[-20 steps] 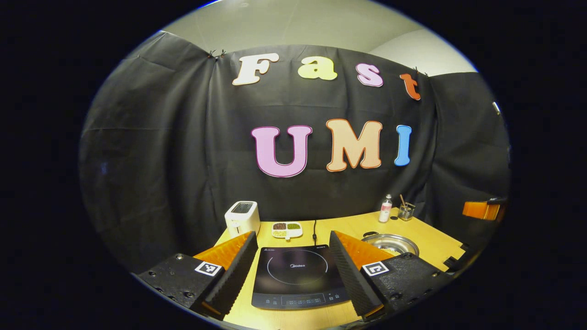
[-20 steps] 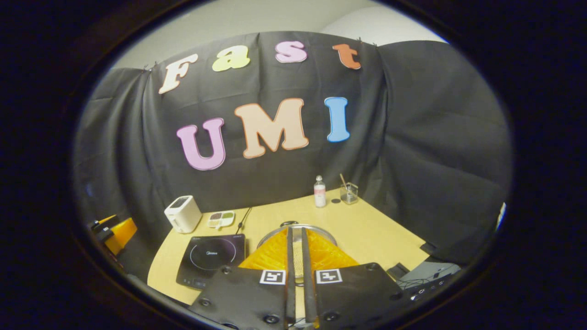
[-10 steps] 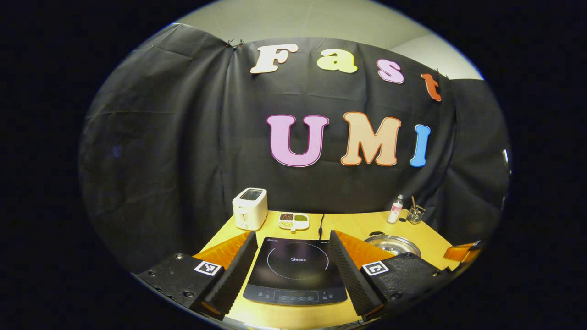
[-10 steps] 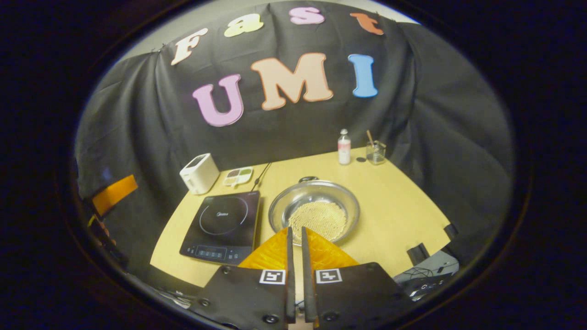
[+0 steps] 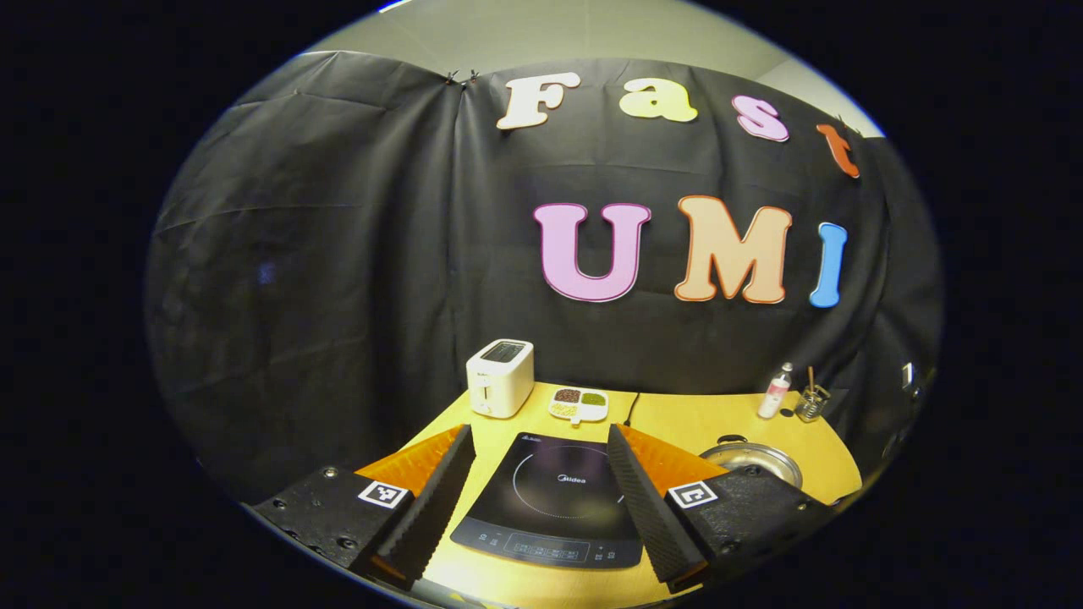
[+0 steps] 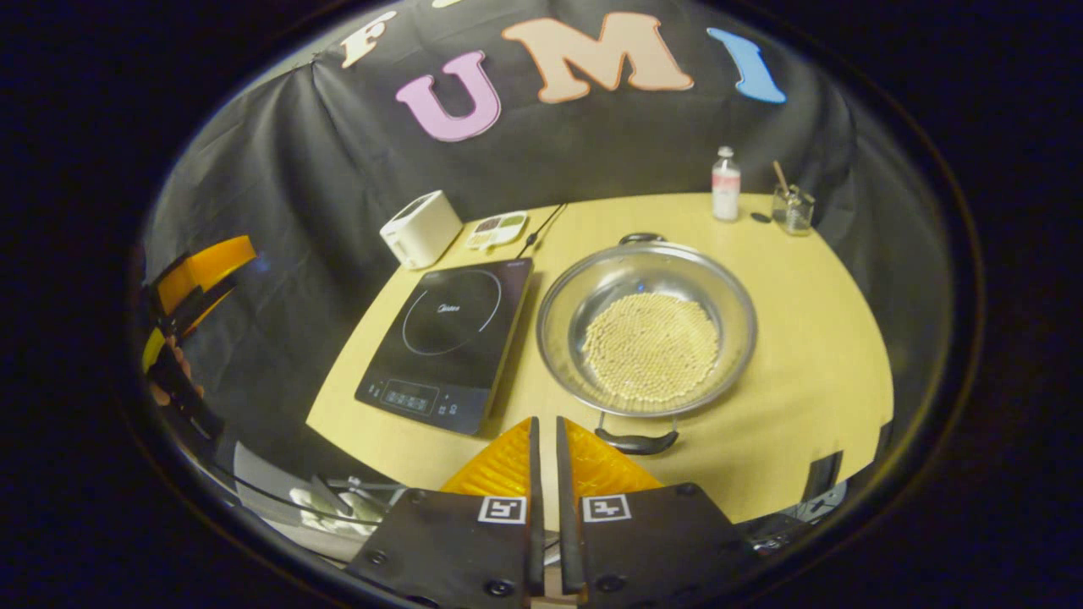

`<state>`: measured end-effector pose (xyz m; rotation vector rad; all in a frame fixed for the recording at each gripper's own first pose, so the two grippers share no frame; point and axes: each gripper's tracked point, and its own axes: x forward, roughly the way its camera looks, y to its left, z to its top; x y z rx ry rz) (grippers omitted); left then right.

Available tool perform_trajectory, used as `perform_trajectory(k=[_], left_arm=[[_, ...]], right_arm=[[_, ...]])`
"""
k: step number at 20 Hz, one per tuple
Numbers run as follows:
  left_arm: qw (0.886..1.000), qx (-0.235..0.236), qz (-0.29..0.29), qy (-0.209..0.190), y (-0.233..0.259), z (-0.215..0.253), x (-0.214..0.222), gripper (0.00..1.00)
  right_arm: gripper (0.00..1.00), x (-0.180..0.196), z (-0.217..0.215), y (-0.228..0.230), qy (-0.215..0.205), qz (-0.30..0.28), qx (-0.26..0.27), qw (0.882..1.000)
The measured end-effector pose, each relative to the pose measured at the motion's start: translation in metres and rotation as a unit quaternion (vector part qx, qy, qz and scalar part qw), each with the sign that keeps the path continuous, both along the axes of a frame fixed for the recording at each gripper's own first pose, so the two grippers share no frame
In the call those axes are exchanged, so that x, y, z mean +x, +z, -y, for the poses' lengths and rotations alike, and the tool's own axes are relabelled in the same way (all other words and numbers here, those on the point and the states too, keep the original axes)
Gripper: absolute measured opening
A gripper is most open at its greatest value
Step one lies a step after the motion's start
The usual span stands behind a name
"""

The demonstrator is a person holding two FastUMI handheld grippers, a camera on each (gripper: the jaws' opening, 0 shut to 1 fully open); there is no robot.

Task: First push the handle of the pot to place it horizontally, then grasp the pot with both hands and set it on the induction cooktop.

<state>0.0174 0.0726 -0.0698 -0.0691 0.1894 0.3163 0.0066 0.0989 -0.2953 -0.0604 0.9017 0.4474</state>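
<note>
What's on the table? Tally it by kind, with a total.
Cookware: 1, the pot
Appliances: 2, the induction cooktop and the toaster
Dishes: 1, the divided dish
Bottles: 1, the bottle
Glasses: 1, the glass cup holding a stick
Total: 6

We see pot [image 6: 647, 326] on table [image 6: 812, 338], just right of induction cooktop [image 6: 448, 334]; beads [image 6: 650, 347] in pot; pot handles at near [image 6: 636, 441] and far [image 6: 641, 238] rim. Toaster [image 6: 420, 229] and divided dish [image 6: 497, 230] far left behind cooktop. Bottle [image 6: 725, 184] and glass cup [image 6: 792, 209] far right
</note>
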Motion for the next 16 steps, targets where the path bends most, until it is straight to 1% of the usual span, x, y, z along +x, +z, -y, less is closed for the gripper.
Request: perform_trajectory(k=[2,3,4,5,6,7,9,10,11,12,13,14,15,16], left_arm=[[1.000,0.004,-0.003,0.020,0.000,-0.002,0.003,0.96],[1.000,0.008,-0.006,0.030,-0.001,-0.003,0.004,0.93],[0.999,0.012,-0.008,0.038,-0.002,-0.004,0.005,0.93],[0.999,0.015,-0.008,0.047,-0.001,-0.004,0.005,0.99],[0.998,0.016,-0.008,0.054,-0.002,-0.003,0.005,0.93],[0.998,0.016,-0.009,0.061,-0.003,-0.002,0.005,0.96],[0.997,0.013,-0.012,0.073,-0.007,0.000,0.005,0.96],[0.997,0.010,-0.014,0.078,-0.011,0.000,0.003,0.93],[0.996,0.006,-0.016,0.082,-0.014,0.001,0.002,0.93],[0.996,0.001,-0.020,0.086,-0.018,0.001,0.001,0.96],[0.996,-0.005,-0.023,0.091,-0.021,0.000,-0.001,0.96],[0.995,-0.009,-0.026,0.095,-0.024,-0.001,-0.002,0.94],[0.995,-0.012,-0.028,0.100,-0.026,-0.002,-0.004,0.96],[0.994,-0.014,-0.031,0.106,-0.029,-0.004,-0.005,0.96]], right_arm=[[0.10,0.004,-0.005,-0.014,0.013,-0.041,0.015,0.999],[0.10,0.006,-0.005,-0.021,0.016,-0.057,0.016,0.998],[0.10,0.010,-0.004,-0.028,0.017,-0.072,0.016,0.997],[0.10,0.011,-0.003,-0.034,0.019,-0.085,0.016,0.996],[0.10,0.015,-0.003,-0.038,0.020,-0.096,0.015,0.995],[0.10,0.015,-0.001,-0.044,0.020,-0.105,0.010,0.994],[0.10,0.020,0.003,-0.054,0.026,-0.115,-0.005,0.993],[0.10,0.022,0.005,-0.057,0.030,-0.121,-0.012,0.992],[0.10,0.020,0.006,-0.061,0.034,-0.128,-0.017,0.991],[0.10,0.021,0.008,-0.065,0.037,-0.135,-0.023,0.990],[0.10,0.020,0.010,-0.071,0.040,-0.140,-0.029,0.989],[0.10,0.021,0.012,-0.075,0.040,-0.145,-0.035,0.988],[0.10,0.021,0.015,-0.079,0.040,-0.148,-0.042,0.987],[0.10,0.023,0.019,-0.083,0.038,-0.149,-0.050,0.987]])
